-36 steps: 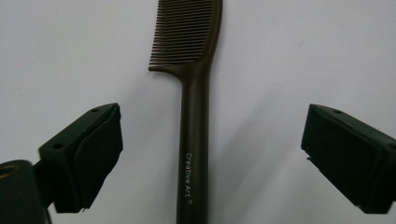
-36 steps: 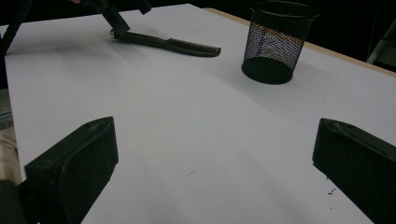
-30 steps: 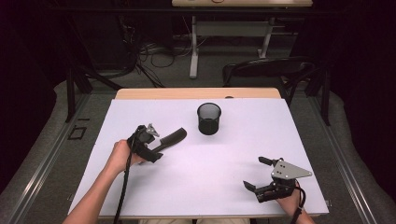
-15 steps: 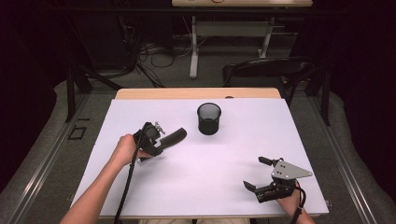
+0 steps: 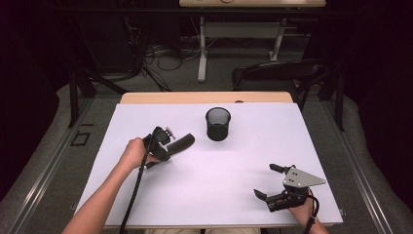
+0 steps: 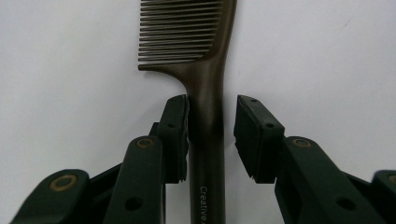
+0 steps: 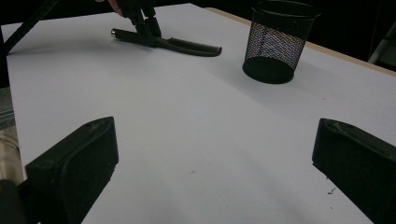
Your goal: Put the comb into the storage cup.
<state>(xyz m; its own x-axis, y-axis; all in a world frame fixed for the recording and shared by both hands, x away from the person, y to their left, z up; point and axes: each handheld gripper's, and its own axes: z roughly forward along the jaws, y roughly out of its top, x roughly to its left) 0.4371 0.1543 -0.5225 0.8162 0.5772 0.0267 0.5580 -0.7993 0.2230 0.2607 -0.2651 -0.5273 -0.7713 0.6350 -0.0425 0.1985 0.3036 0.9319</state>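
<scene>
A dark brown comb (image 6: 205, 93) is seen lying flat on the white table (image 5: 214, 195), its handle set between the jaws of the left gripper (image 6: 211, 135). In the left gripper view, one pad is pressed against the handle's side, while a narrow gap is left between the handle and the other pad, so the comb is not yet clamped. These jaws have just been closing around the handle; a second ago they were spread much wider. Compared with the earlier high view, the left gripper (image 5: 163, 146) is found a little farther forward and toward the cup, with the comb (image 5: 181, 143) pointing out of it toward the middle of the table.

A black mesh cup (image 5: 217, 124) is placed upright just beyond the comb's toothed end, near it but not touching. Nothing is seen inside the cup (image 7: 278, 42) in the right gripper view.

The right gripper (image 5: 272, 185) is held low at the near right of the table, well apart from the comb, in the same place as before. Its jaws are spread wide, with nothing between them.
</scene>
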